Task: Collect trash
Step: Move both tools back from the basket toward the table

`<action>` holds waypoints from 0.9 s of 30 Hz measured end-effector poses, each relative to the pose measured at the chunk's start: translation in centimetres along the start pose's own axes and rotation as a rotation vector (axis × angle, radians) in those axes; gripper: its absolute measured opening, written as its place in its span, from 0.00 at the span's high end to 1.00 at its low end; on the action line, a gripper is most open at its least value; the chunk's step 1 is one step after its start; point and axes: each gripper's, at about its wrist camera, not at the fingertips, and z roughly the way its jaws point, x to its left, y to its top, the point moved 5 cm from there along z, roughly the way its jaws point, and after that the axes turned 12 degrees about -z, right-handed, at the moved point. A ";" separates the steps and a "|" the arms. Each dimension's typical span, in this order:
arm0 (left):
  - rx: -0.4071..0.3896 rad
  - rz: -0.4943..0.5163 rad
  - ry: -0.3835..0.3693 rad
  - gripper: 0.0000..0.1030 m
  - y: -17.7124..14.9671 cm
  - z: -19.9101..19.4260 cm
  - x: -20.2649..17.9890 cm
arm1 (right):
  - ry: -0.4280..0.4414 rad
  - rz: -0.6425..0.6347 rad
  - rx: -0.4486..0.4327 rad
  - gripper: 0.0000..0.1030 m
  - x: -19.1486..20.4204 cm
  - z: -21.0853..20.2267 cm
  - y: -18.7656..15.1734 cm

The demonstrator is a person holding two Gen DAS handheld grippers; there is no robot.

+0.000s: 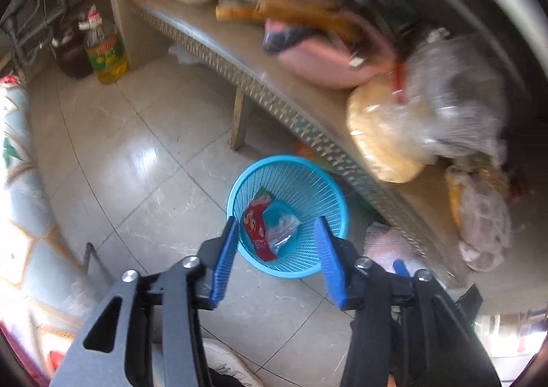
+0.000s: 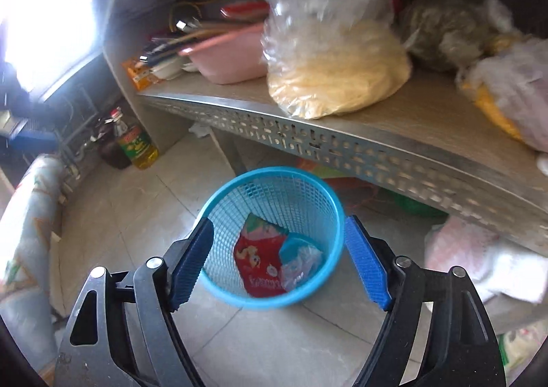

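Observation:
A light blue mesh waste basket [image 1: 308,178] [image 2: 219,202] stands on the tiled floor beside a low shelf. Inside it lie a red snack wrapper [image 1: 255,231] [image 2: 258,258] and a blue-and-clear plastic packet [image 1: 282,224] [image 2: 301,258]. My left gripper [image 1: 277,226] hangs above the basket, its blue fingers apart with nothing between them. My right gripper [image 2: 279,227] also hovers over the basket mouth, jaws wide and empty.
A low shelf [image 1: 219,48] [image 2: 342,144] with a perforated metal edge carries bowls, a pink basin [image 2: 226,58] and plastic bags of food [image 2: 335,72]. Oil bottles [image 1: 106,51] [image 2: 135,144] stand on the floor at left. A white shoe [image 1: 226,366] shows below.

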 end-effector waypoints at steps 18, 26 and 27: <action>-0.268 -0.007 -0.192 0.24 -15.9 -24.2 5.5 | 0.030 -0.122 -0.045 0.08 3.9 -17.6 3.9; -0.286 -0.212 -0.211 0.09 -21.9 -27.2 11.9 | 0.054 -0.178 0.008 0.08 10.1 -20.5 4.4; -0.303 -0.233 -0.202 0.08 -22.4 -27.7 12.8 | 0.068 -0.189 0.021 0.08 11.1 -20.5 4.2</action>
